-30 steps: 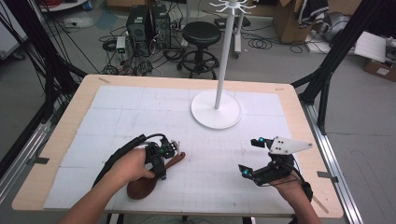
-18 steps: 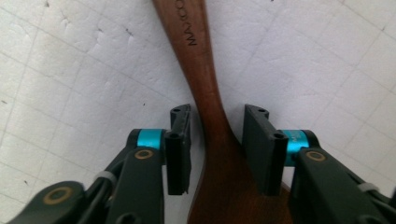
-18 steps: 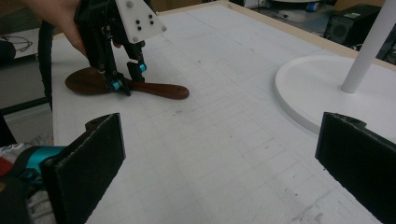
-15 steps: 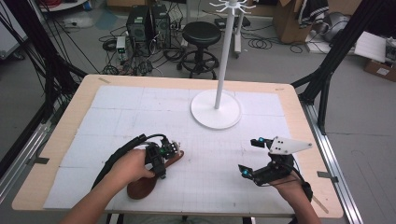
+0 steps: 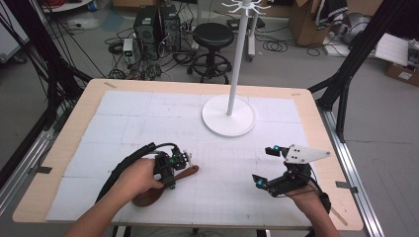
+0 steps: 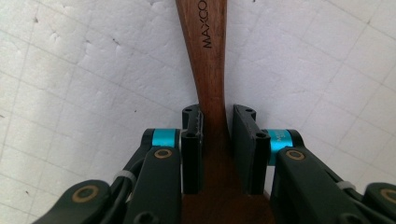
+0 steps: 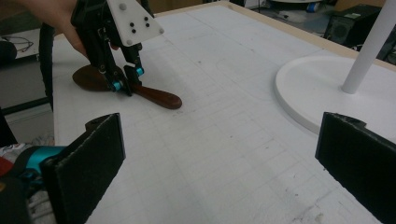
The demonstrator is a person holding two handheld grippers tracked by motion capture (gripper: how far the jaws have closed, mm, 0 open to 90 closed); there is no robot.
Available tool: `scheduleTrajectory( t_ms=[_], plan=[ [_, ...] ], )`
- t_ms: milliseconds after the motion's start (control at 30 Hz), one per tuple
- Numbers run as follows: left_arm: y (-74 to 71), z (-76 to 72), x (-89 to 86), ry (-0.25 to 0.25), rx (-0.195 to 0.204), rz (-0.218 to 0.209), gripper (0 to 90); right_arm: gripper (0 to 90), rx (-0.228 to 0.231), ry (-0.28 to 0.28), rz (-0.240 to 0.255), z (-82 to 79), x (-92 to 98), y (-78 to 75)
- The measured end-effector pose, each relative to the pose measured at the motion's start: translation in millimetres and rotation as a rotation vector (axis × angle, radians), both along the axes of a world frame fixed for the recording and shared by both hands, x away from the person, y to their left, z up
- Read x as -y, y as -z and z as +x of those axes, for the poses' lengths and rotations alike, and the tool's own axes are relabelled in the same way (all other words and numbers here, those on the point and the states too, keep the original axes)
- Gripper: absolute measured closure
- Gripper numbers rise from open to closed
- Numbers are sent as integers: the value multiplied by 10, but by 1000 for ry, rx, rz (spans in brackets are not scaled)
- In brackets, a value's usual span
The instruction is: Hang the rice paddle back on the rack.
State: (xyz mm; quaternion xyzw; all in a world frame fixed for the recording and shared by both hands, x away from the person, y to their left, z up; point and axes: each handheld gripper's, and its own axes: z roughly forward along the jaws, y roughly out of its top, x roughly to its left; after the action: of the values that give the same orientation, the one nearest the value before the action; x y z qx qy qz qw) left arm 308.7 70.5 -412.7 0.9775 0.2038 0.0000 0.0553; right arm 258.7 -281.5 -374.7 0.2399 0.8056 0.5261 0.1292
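Over on the near left of the counter (image 5: 74, 123) we have our left claw (image 5: 174, 163) down on the dark brown wooden spoon-shaped paddle (image 5: 190, 171), which lies flat on the white gridded mat (image 5: 148, 113). Its broad end points toward us under the hand and its slim handle reaches out to the right. In the left gripper view the two black jaws stand on either side of the handle's narrow neck (image 6: 212, 116). They have just been closing in: the left pad looks to be against the wood, while on the right we can't quite tell whether a sliver of gap remains. So we call this a pinch just being made, not yet a sure hold. The paddle rests on the mat, not lifted at all.

Moving to the middle, at the far side stands the white metal rack with a round base (image 5: 228, 116) and a thin upright pole, hooks at the top. Nothing hangs from it as far as we can see.

On the near right, our right claw (image 5: 264, 165) hovers above the mat with its jaws spread wide and nothing between them, well apart from the paddle.

Our reading: the reach is done and the grasp is nearly finished. The lift is left, and perhaps the carry toward the rack, if that is where it goes.
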Motion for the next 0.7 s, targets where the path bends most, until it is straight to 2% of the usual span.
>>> scheduleTrajectory(
  t_ms=[467, 700],
  plan=[
    [-2, -38, -28, 85, 39, -27, 752, 5, -2, 0, 2, 1, 6, 4],
    [-49, -41, -59, 109, 57, -69, 754, 5, -2, 7, 4, 4, 20, 9]
  ],
)
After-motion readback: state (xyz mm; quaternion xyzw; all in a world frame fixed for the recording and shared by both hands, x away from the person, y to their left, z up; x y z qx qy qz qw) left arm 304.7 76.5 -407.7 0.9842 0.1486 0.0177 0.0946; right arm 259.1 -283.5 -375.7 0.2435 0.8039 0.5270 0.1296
